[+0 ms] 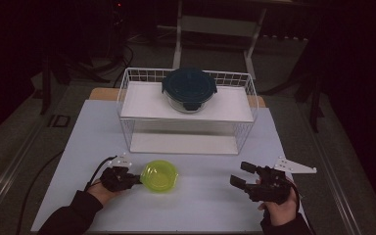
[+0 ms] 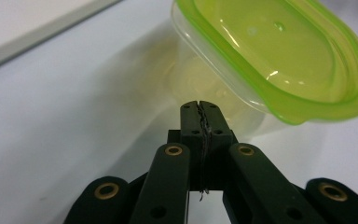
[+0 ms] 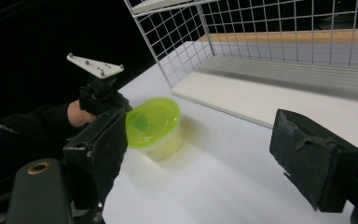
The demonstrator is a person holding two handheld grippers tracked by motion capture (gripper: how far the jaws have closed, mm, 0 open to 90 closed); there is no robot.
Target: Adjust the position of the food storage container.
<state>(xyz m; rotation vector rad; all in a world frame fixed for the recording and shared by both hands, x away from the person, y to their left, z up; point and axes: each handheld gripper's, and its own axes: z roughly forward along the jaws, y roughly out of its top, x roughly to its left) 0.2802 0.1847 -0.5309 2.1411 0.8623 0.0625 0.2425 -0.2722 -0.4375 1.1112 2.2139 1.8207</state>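
The small clear plastic tub with a lime-green lid (image 1: 160, 175) stands on the pale table (image 1: 205, 200), towards the person's left and in front of the white wire rack (image 1: 188, 110). It looks empty, thin-walled and light, so it would probably slide or tip under a sideways nudge instead of resisting, and its smooth glossy wall offers little friction. The lid's overhanging rim (image 2: 298, 109), with a small tab at one edge, seems the surest place to pinch; squeezing the soft body may simply flex it. In the left gripper view, the left gripper (image 2: 200, 109) has its jaws pressed flat together with nothing between them, their tips just beside the tub's wall below the rim, whether touching cannot be told. The right gripper (image 1: 247, 177) hovers well apart on the table's right side, its jaws spread wide and empty. On the rack's upper shelf, far from both tools, sits a round glass container with a dark blue clip lid (image 1: 189, 89), which looks considerably heavier.
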